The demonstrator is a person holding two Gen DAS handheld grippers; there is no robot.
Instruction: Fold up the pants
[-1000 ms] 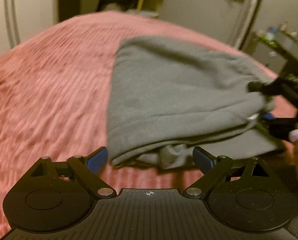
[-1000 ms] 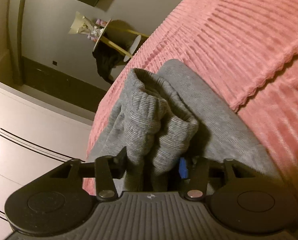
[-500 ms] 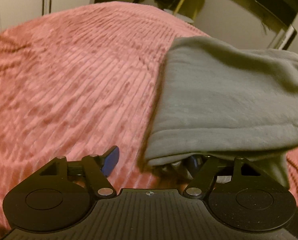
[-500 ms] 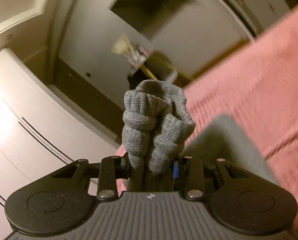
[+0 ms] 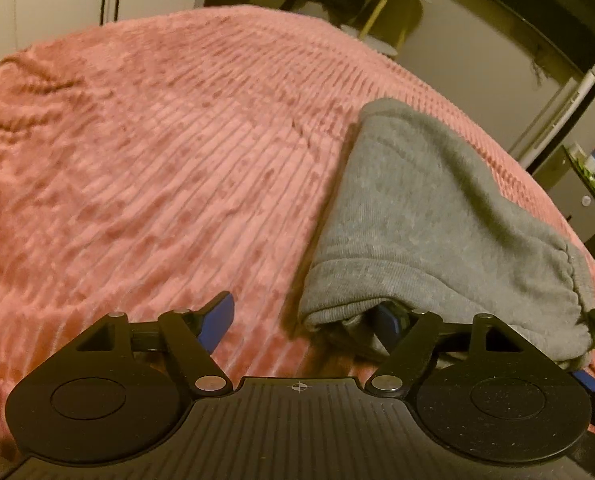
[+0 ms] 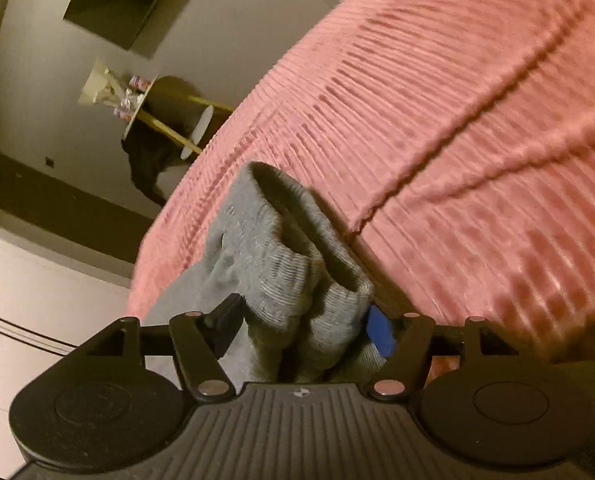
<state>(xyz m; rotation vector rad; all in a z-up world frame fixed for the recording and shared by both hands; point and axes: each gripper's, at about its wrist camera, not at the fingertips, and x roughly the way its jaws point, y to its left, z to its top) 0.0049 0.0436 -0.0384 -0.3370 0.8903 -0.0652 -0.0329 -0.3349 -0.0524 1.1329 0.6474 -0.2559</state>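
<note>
We see a bed (image 5: 145, 152) under a pink ribbed cover. At left, the left hand-held gripper (image 5: 303, 318) is spread wide, its right finger tucked under the near corner of the folded grey pants (image 5: 429, 220), whose long axis runs away from us. At right, the right hand-held gripper (image 6: 303, 330) pinches the bunched cuffs (image 6: 297, 280) and so lies nearer.

Dim beige walls (image 5: 477, 52) surround a pink ribbed bedspread (image 5: 157, 160).
</note>
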